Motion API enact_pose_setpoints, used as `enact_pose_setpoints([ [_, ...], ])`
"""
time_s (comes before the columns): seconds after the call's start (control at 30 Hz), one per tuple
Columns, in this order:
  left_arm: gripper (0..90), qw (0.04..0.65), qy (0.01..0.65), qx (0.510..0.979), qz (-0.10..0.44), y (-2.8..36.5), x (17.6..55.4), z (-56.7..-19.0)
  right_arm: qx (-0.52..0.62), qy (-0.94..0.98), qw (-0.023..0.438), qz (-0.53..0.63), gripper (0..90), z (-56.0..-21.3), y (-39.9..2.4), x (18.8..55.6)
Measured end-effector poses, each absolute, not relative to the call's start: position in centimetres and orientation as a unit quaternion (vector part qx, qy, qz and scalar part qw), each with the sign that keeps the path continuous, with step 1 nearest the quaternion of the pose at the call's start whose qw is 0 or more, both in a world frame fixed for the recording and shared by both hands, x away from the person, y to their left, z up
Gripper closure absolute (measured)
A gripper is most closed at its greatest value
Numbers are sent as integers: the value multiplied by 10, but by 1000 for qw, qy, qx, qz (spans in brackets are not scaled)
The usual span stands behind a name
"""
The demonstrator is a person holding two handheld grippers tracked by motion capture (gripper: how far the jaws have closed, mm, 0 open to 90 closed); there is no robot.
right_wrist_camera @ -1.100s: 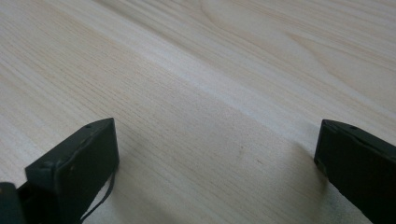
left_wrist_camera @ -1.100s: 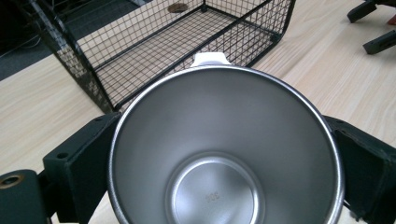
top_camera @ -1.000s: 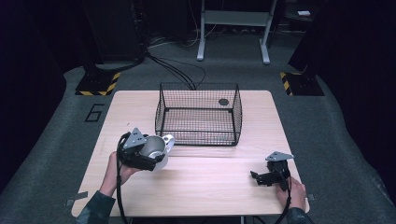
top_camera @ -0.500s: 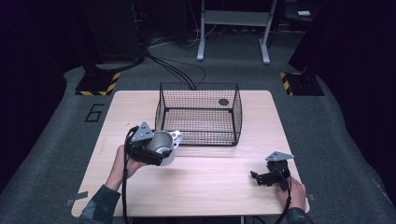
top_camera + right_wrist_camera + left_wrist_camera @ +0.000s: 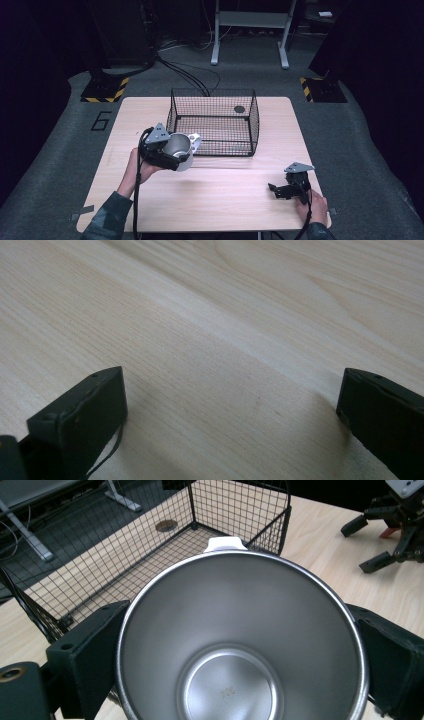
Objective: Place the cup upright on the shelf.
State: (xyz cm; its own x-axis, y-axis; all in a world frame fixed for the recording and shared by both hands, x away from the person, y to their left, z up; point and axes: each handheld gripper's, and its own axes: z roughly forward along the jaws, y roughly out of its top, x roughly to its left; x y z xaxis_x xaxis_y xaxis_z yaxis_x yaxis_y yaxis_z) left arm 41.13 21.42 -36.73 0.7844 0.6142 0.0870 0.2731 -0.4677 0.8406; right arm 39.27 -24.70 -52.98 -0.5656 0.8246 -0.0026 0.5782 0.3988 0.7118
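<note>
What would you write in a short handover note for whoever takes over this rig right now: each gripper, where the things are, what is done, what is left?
Left gripper: shut on the steel cup, held off the table beside the wire basket's front left corner, mouth facing the gripper's camera.
Right gripper: open, holding nothing, low over the table at the front right.
Done: cup picked up and brought to the basket.
Left: probably lift it over the rim and set it inside, then release.
</note>
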Motion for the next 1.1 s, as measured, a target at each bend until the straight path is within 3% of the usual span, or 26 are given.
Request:
enact_pose_setpoints([
  [1.1,61,451,260,831,199,187,466,-331,430,817,180,341,0,-530,-247,393],
])
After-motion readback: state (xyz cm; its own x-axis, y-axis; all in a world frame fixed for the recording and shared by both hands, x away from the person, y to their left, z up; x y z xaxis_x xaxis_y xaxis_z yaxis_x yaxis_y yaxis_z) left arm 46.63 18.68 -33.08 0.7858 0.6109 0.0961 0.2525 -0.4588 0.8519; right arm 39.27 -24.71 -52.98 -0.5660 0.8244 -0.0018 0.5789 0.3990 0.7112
